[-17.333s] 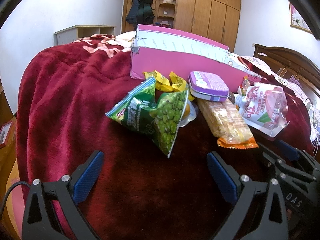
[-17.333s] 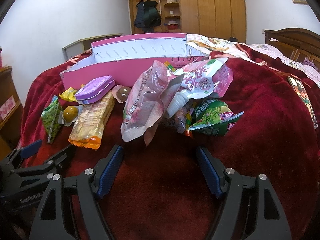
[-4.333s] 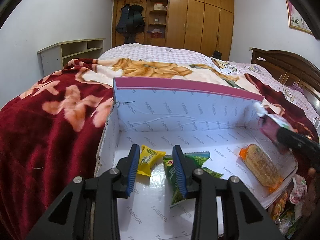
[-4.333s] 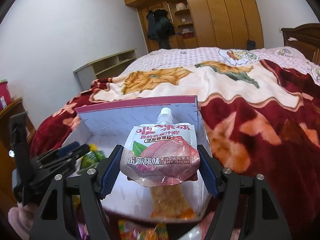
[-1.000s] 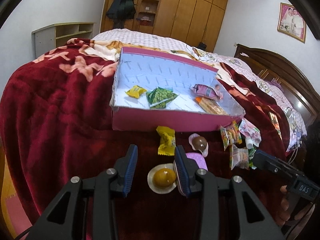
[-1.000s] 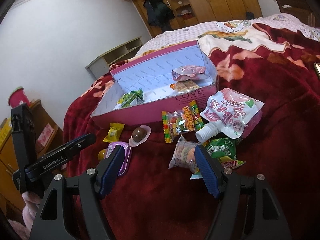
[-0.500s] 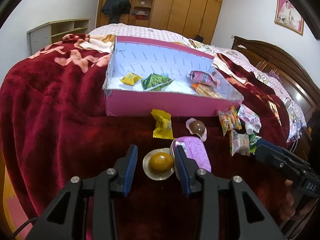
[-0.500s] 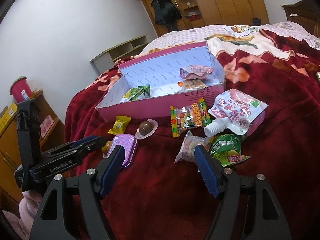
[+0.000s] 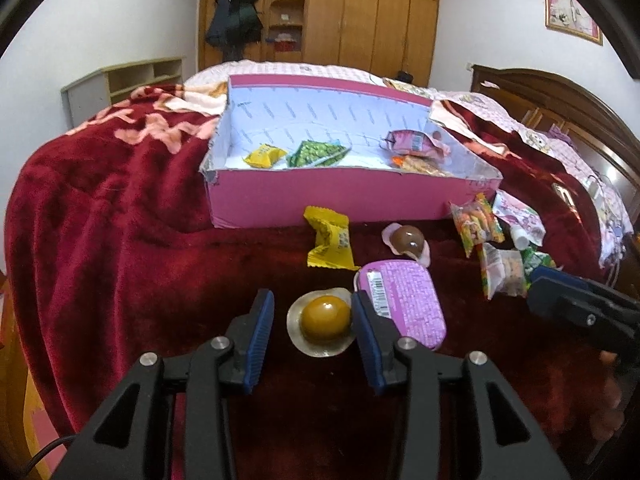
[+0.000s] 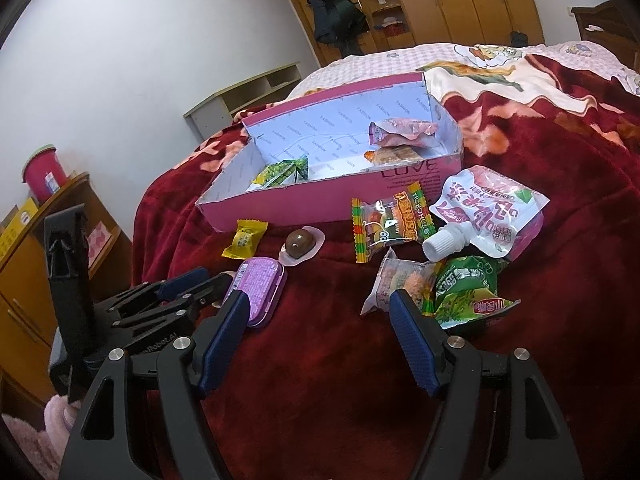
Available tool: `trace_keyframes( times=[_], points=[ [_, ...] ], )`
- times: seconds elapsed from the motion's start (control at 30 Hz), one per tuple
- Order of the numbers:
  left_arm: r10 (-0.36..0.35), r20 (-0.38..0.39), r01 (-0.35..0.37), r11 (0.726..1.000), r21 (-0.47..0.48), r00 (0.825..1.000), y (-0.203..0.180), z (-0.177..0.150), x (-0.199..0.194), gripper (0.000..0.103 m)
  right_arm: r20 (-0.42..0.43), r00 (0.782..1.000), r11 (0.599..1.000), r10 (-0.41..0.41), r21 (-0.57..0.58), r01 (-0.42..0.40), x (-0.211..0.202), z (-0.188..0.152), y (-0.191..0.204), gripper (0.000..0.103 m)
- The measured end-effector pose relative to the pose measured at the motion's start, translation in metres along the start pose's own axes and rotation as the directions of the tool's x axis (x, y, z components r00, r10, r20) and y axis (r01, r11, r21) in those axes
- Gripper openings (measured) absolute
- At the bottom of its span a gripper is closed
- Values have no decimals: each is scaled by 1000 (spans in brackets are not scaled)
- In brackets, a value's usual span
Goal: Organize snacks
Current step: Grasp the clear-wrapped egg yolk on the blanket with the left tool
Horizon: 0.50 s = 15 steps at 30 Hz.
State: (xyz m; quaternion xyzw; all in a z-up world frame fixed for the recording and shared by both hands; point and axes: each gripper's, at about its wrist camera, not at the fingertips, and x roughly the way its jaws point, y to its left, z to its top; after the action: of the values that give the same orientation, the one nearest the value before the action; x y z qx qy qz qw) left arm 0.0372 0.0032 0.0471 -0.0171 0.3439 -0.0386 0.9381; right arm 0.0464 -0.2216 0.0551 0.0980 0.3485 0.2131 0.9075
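Four snacks lie in the pink box (image 9: 328, 200). Left hand-held gripper (image 9: 314, 322), jaws just opening wider, sits open around the yellow jelly cup (image 9: 324, 314) on the bed. Next: squeeze, lift. Right hand-held gripper (image 10: 320, 330) hangs open, empty.

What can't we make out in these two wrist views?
- Amber jelly cup: in the right wrist view, hidden behind the left gripper.
- Cracker pack in the pink box: lower part cut off by the box's front wall, both views.
- Right gripper: left wrist view shows only one fingertip; frame edge cuts the rest.
- Purple tin: label print too small to read.
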Motion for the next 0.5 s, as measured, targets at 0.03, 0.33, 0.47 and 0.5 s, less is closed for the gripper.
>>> trace_keyframes(
  times=[0.03, 0.33, 0.47, 0.5],
  points=[
    [6, 9, -6, 1000, 3, 1000, -1, -1, 1, 45, -2, 1000, 1000, 1, 3, -1, 1, 0, 0, 74],
    [30, 27, -30, 999, 17, 999, -3, -8, 8, 46, -14, 1000, 1000, 5, 2, -4, 4, -3, 1, 74],
    [42, 46, -43, 999, 23, 998, -5, -11, 8, 46, -16, 1000, 1000, 5, 0, -5, 6, -4, 2, 74],
    [41, 46, -42, 999, 22, 998, -5, -11, 8, 46, -18, 1000, 1000, 5, 1, -5, 6, -4, 2, 74]
  ],
)
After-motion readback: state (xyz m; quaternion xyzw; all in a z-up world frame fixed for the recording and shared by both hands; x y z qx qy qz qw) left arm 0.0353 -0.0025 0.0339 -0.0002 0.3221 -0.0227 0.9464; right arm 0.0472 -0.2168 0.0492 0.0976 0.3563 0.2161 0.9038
